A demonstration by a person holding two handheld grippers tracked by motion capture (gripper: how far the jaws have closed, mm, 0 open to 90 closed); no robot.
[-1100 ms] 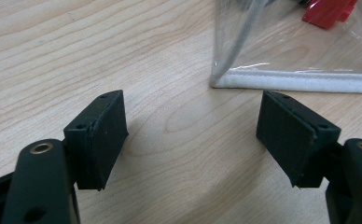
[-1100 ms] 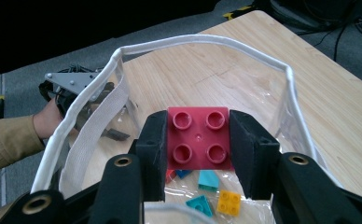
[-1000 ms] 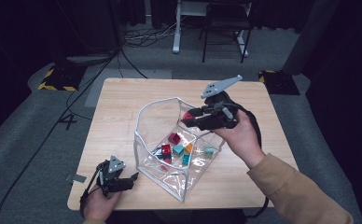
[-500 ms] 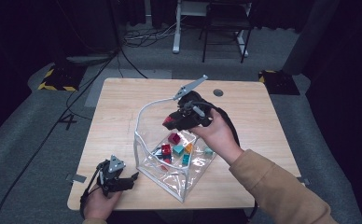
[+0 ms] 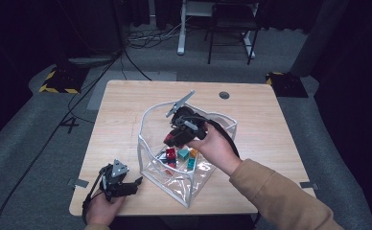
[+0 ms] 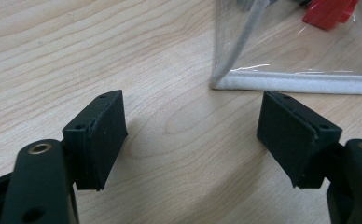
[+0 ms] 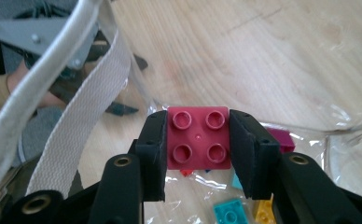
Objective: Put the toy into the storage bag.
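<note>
The right hand-held gripper (image 7: 197, 140) is clamped on a dark red four-stud brick (image 7: 198, 138), held stud-side up over the mouth of the clear bag (image 5: 174, 189) on the tabletop (image 5: 126, 110). Straight below the brick, on the bag's floor, lie the other bricks (image 5: 183, 155), so the drop looks to be simply downward between the white-trimmed rims. The left hand-held gripper (image 6: 193, 135) rests low on the tabletop with its jaws apart and nothing between them, just beside the bag's near corner, but the right hand is the one placed to make the drop.
</note>
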